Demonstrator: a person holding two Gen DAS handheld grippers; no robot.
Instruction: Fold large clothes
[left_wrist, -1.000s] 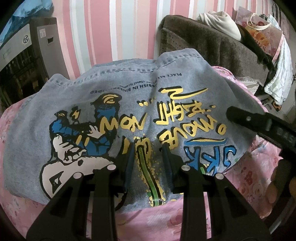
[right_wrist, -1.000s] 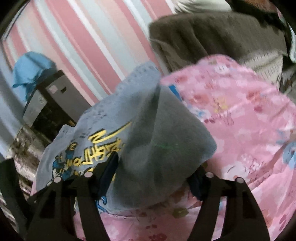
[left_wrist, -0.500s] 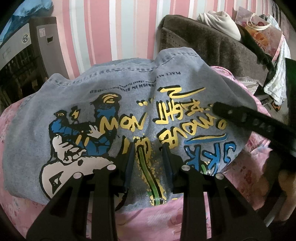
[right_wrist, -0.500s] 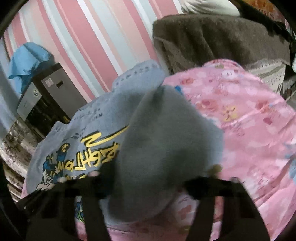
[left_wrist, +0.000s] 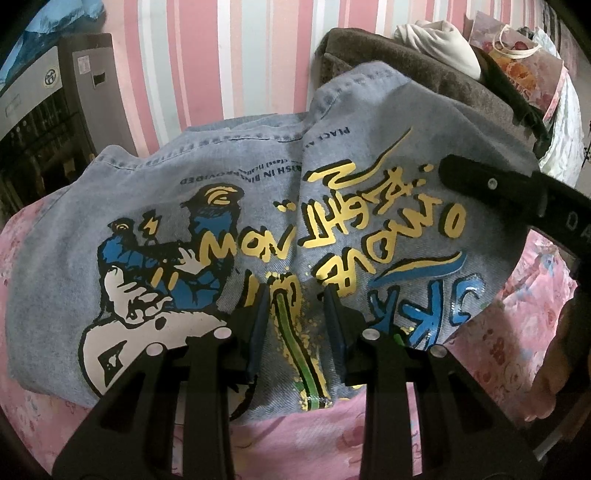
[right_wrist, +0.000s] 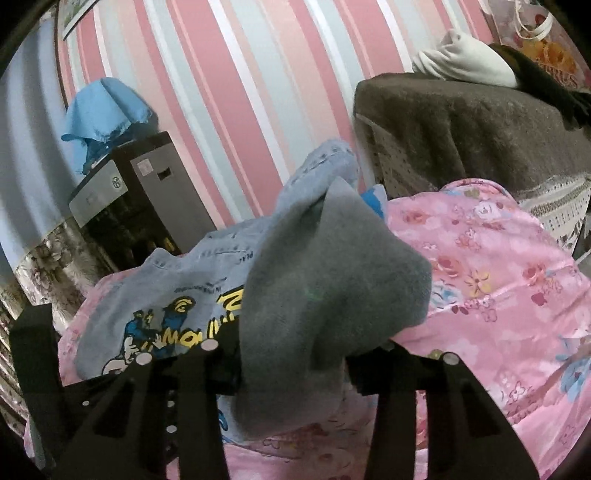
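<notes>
The left claw (left_wrist: 295, 325) angles downward with its jaws set a narrow gap apart, pressed onto denim fabric (left_wrist: 258, 206) lying between them, while the right claw (right_wrist: 291, 369) reaches in from the right, its jaws closing around a raised fold of that same fabric.

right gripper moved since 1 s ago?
Yes. In the left wrist view the right gripper has risen from beside the blue lettering to the yellow, lifting the denim.
</notes>
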